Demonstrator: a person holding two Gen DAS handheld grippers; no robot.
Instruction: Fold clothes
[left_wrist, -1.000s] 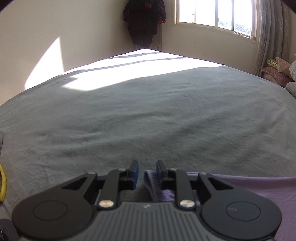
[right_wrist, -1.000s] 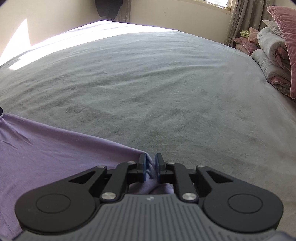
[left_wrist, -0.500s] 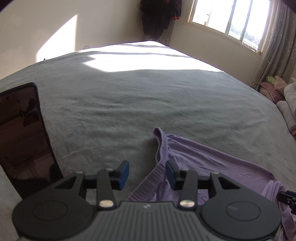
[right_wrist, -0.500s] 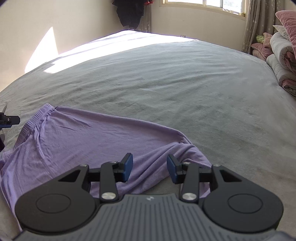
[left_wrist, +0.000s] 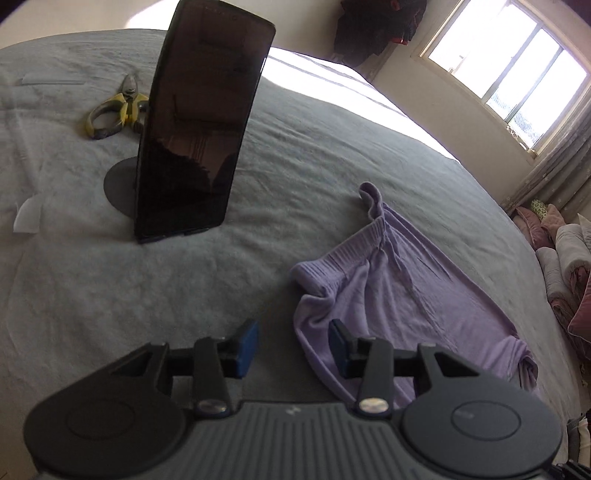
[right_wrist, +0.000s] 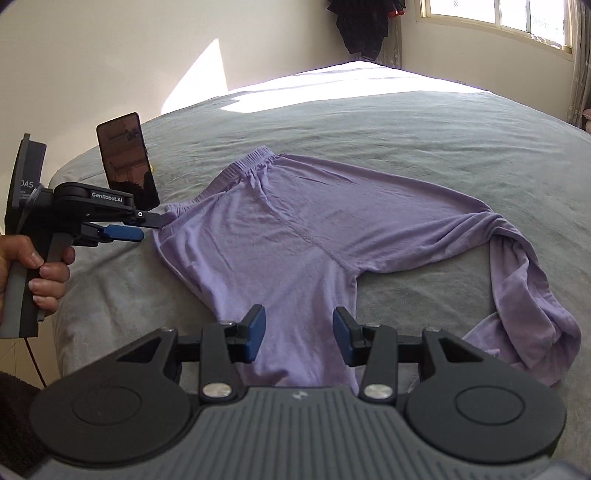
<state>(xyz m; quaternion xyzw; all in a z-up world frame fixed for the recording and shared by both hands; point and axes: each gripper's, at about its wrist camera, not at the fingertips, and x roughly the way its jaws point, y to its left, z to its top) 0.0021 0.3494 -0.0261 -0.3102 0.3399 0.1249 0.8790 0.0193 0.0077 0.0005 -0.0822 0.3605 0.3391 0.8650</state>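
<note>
Most of both views is filled by a grey bedspread (right_wrist: 424, 140), with a sunlit band across its far side toward the upper right of each frame. On it lies a pair of lilac trousers (right_wrist: 295, 236), spread mostly flat: in the right wrist view the elastic waistband sits at upper centre, one leg runs down to the bottom centre of the frame, and the other stretches right and doubles back in a rumpled heap at the lower right.

Next in size, the right gripper (right_wrist: 299, 338) fills the bottom of its own view, its blue-padded fingers spread wide with nothing between them; the nearer trouser leg lies beyond and below the gap, and contact cannot be judged. The left gripper (left_wrist: 291, 349) is likewise spread and empty in its own view, with the trousers' near edge just beside its right finger (left_wrist: 338, 347). From the right wrist view it appears at centre left, held by a hand (right_wrist: 44, 273), its tips right at the waistband corner.

A dark phone (left_wrist: 199, 122) stands upright on a round base in the upper left of the left wrist view, well apart from the cloth. Behind it lies a pair of yellow-handled scissors (left_wrist: 114, 112).
</note>
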